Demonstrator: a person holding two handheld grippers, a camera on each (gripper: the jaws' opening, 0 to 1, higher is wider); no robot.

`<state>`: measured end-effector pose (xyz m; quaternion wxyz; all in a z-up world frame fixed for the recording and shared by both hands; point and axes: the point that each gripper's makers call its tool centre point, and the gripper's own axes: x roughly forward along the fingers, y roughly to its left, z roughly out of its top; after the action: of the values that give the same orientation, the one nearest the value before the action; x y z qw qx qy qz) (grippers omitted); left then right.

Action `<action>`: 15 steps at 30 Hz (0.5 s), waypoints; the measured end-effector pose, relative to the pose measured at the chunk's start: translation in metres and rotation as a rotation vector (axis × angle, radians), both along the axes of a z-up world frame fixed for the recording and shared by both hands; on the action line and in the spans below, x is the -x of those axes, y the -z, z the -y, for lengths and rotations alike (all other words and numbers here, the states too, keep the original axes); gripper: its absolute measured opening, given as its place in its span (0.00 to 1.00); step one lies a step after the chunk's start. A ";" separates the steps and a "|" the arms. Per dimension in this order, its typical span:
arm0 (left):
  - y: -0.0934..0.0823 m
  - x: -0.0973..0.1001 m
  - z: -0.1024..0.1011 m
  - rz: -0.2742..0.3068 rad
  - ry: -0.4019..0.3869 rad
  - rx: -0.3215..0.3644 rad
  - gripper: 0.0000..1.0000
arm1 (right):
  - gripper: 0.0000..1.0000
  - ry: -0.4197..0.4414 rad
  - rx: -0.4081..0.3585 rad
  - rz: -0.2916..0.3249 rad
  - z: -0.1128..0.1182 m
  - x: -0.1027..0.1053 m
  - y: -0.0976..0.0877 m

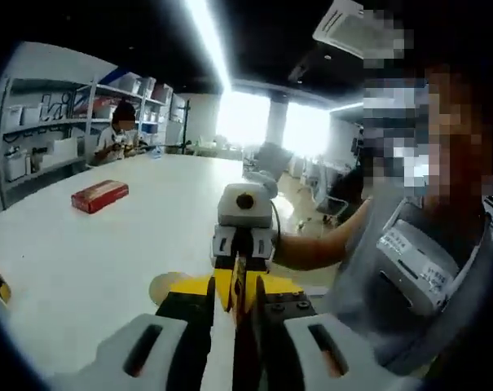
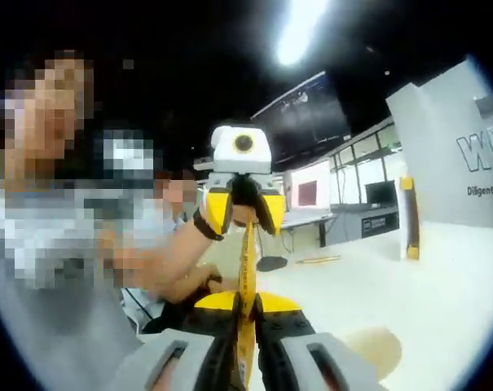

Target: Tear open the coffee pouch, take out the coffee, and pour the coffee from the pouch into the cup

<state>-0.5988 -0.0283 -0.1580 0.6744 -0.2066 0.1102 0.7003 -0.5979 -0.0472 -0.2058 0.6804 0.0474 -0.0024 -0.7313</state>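
Note:
A yellow coffee pouch (image 1: 230,287) is stretched edge-on between my two grippers, which face each other above the white table (image 1: 91,261). In the left gripper view my left gripper (image 1: 234,314) is shut on the pouch's near end, and my right gripper (image 1: 240,269) is clamped on its far end. The right gripper view mirrors this: the right gripper (image 2: 246,322) pinches the thin yellow pouch (image 2: 247,261) while the left gripper (image 2: 246,218) holds the other end. A tan round cup (image 1: 166,287) (image 2: 378,346) sits on the table just below and beside the pouch.
A red box (image 1: 99,195) lies on the table at the left. A seated person (image 1: 120,137) is at the far end by the shelves (image 1: 42,138). The person holding the grippers (image 1: 409,244) stands close at the table's edge. A yellow-black post (image 2: 409,216) stands at the far right.

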 end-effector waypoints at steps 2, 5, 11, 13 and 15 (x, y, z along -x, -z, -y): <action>0.009 0.000 -0.003 -0.027 0.026 0.101 0.21 | 0.09 0.005 -0.025 -0.012 -0.001 0.001 0.002; 0.020 0.000 -0.006 -0.023 0.062 0.231 0.15 | 0.09 0.009 -0.055 -0.025 -0.002 0.002 0.003; 0.028 0.001 -0.015 -0.050 0.136 0.358 0.09 | 0.09 0.028 -0.112 -0.042 -0.009 0.008 0.008; 0.031 0.001 -0.017 -0.055 0.150 0.389 0.06 | 0.09 0.032 -0.125 -0.045 -0.011 0.009 0.010; 0.031 0.003 -0.019 -0.058 0.158 0.396 0.05 | 0.09 0.039 -0.122 -0.042 -0.016 0.011 0.011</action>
<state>-0.6023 -0.0090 -0.1891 0.6700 -0.3054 0.2807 0.6157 -0.6093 -0.0315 -0.2163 0.6618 0.0733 0.0557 -0.7440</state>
